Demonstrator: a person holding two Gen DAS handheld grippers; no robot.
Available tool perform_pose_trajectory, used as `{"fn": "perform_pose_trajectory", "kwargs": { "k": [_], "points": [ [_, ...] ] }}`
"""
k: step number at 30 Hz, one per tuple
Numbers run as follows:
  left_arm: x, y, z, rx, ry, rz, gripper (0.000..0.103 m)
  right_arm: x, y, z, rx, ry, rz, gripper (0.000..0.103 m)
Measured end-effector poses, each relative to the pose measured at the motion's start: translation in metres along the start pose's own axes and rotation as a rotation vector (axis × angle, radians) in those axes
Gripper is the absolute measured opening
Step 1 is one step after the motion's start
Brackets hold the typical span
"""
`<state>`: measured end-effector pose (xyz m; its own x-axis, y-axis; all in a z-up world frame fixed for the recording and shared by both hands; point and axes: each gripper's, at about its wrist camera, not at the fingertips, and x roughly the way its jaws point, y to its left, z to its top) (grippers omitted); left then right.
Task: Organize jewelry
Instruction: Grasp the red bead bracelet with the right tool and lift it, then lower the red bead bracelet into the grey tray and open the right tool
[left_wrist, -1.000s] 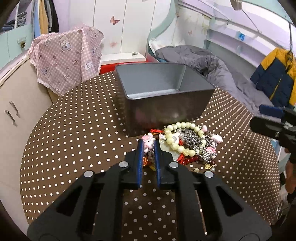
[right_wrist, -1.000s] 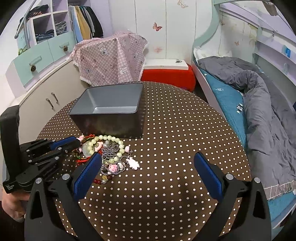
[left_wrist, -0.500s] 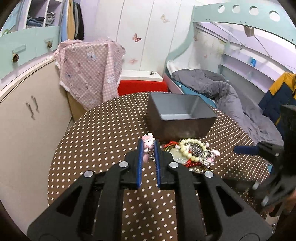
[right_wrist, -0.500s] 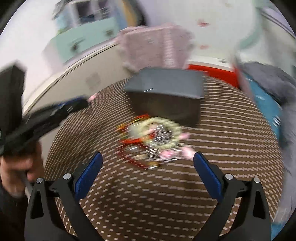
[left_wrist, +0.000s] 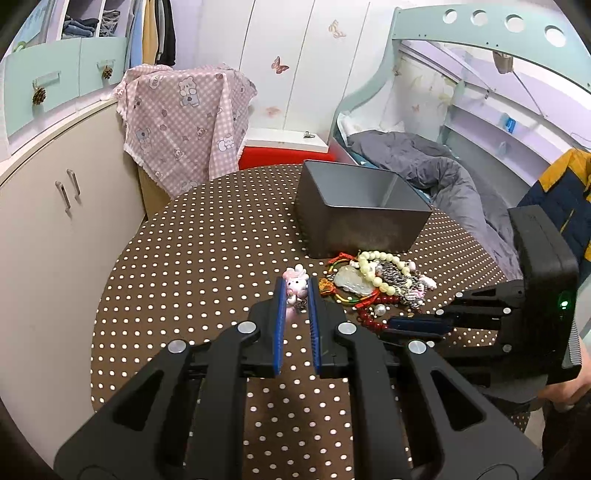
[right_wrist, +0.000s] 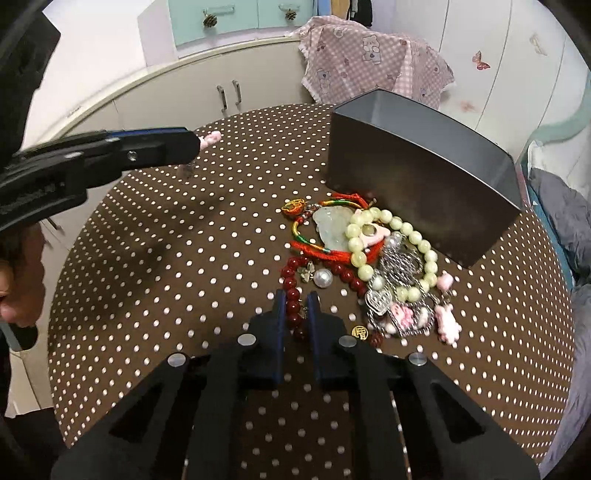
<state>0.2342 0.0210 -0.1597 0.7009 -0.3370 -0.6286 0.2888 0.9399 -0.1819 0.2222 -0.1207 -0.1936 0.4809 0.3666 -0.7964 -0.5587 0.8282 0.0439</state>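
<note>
Left gripper (left_wrist: 295, 291) pinches pink bunny charm (left_wrist: 294, 283) above table (left_wrist: 192, 258); its dangling chain is blurry. Right gripper (right_wrist: 295, 306) closes on dark red bead bracelet (right_wrist: 293, 291), partly hidden by fingers, at jewelry pile (right_wrist: 373, 254) beside grey box (right_wrist: 417, 192).

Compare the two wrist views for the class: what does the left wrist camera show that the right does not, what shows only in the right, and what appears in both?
Only the left wrist view shows the grey box's open inside, and the left tool shut on a pink charm.

Only the right wrist view shows the right tool closed around the red bead bracelet, plus a small gold coin charm beside it.

Both show the box, the pale green bead bracelet in the jewelry pile, and the polka-dot tablecloth.
</note>
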Motion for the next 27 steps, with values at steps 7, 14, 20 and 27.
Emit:
{"fn": "perform_pose_trajectory", "kwargs": {
  "k": [7, 14, 20, 27],
  "points": [
    [-0.006, -0.011, 0.007, 0.013, -0.022, -0.016, 0.012, -0.055, -0.032, 0.006, 0.161, -0.147, 0.157, 0.008],
    [-0.017, -0.021, 0.024, 0.034, -0.06, -0.023, 0.012, -0.082, -0.049, 0.033, 0.19, -0.231, 0.19, 0.008],
    [-0.023, -0.028, 0.038, 0.055, -0.086, -0.029, 0.012, -0.106, -0.057, 0.041, 0.184, -0.283, 0.172, 0.008],
    [-0.03, -0.033, 0.058, 0.069, -0.121, -0.04, 0.012, -0.12, -0.069, 0.059, 0.184, -0.334, 0.194, 0.008]
  ]
}}
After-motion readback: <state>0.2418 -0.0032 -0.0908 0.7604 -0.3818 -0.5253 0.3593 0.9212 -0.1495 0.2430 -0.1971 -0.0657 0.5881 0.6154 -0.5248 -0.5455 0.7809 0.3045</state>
